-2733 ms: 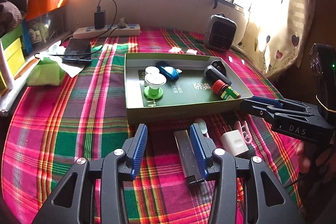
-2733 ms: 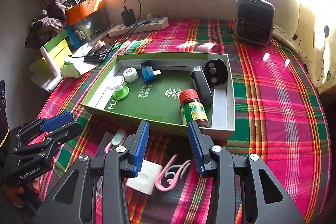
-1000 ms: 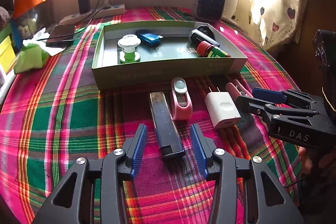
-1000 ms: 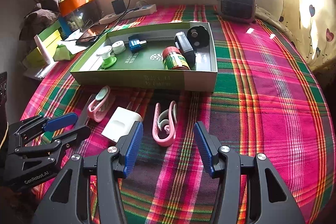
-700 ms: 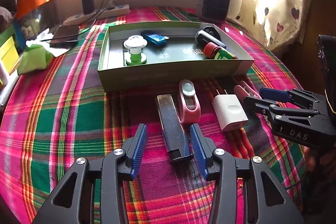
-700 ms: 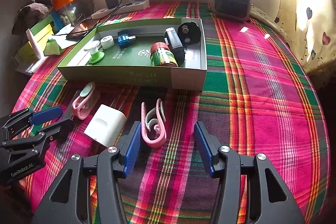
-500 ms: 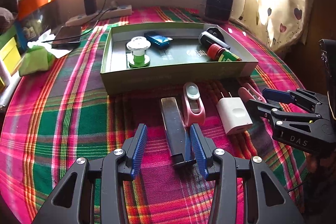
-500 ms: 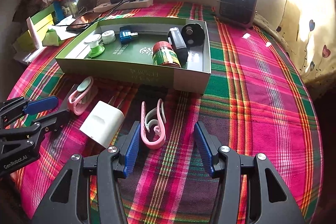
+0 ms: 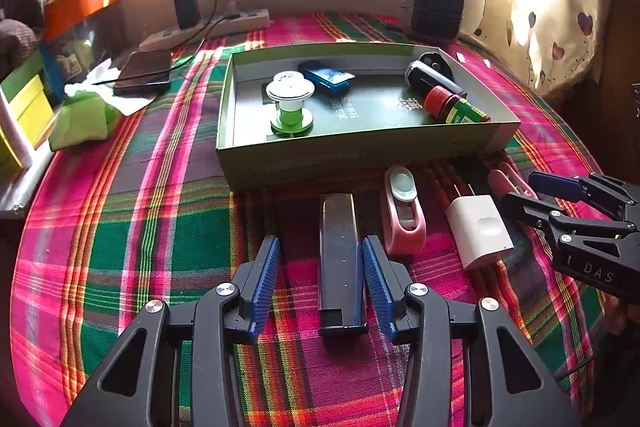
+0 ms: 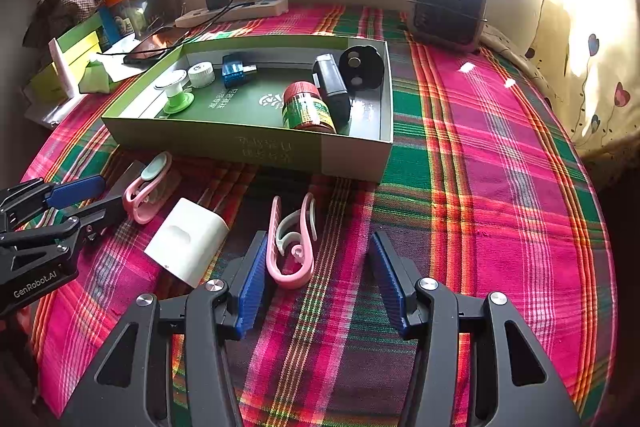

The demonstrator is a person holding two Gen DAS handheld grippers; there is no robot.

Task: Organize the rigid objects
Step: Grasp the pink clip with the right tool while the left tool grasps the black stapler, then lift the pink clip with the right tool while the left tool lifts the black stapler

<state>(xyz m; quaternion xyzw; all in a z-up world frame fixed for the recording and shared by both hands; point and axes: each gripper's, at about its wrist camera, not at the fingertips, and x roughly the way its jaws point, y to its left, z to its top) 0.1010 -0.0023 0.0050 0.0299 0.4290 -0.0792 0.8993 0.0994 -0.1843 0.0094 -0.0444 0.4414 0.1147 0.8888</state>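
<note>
Your L gripper (image 9: 320, 271) gapes w/ black bar (image 9: 341, 263) between pads; R gripper (image 10: 316, 283) open over pink clip (image 10: 290, 247).

Box at centre of the surface (image 9: 120, 211), loose items lined up in front of it.

Inside the box (image 9: 360, 155): spool (image 9: 290, 103) at left, card reader (image 9: 326, 77) behind it, bottle (image 9: 454, 105) at right. Before the box, left to right: flat bar (image 9: 340, 259), clip case (image 9: 402, 211), charger plug (image 9: 478, 231). The left tool (image 9: 320, 283) straddles the bar's near end; the right tool (image 10: 316, 283) straddles a hook clip (image 10: 290, 243).
</note>
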